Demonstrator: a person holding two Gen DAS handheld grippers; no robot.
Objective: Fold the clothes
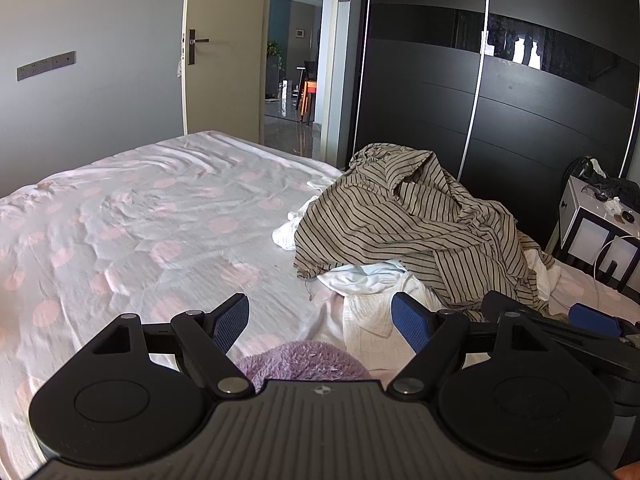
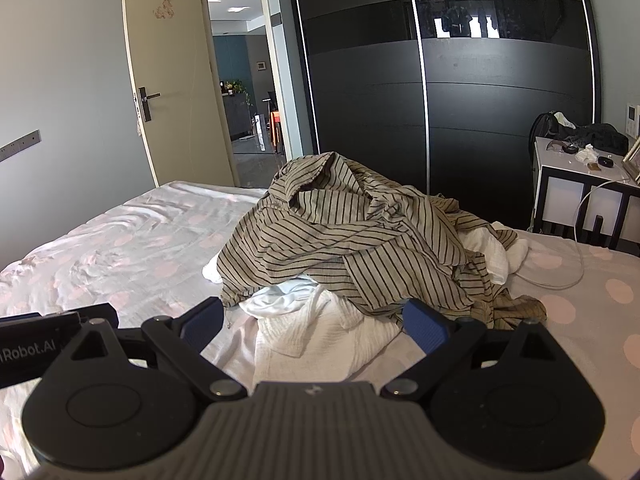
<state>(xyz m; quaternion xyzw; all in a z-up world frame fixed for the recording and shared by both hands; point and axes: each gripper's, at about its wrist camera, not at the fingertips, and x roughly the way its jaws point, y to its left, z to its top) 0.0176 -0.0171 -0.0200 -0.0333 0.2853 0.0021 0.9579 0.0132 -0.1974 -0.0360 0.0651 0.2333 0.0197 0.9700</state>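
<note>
A heap of clothes lies on the bed [image 1: 120,208] [image 2: 120,240]. On top is a tan garment with dark stripes [image 1: 408,216] [image 2: 352,236]. White garments [image 1: 368,304] [image 2: 320,336] poke out from under it toward me. A fuzzy purple cloth [image 1: 304,360] lies just below my left gripper [image 1: 320,316], which is open and holds nothing, short of the pile. My right gripper [image 2: 316,320] is open too, its fingers straddling the white cloth without closing on it. The right gripper's body shows at the right edge of the left wrist view.
The bed sheet is white with pink dots, with open sheet left of the pile. A black sliding wardrobe [image 1: 500,100] [image 2: 440,100] stands behind. A cluttered white nightstand [image 1: 592,224] [image 2: 580,176] is at the right, with a white cable [image 2: 560,280] on the bed. An open door [image 1: 224,40] is at the back.
</note>
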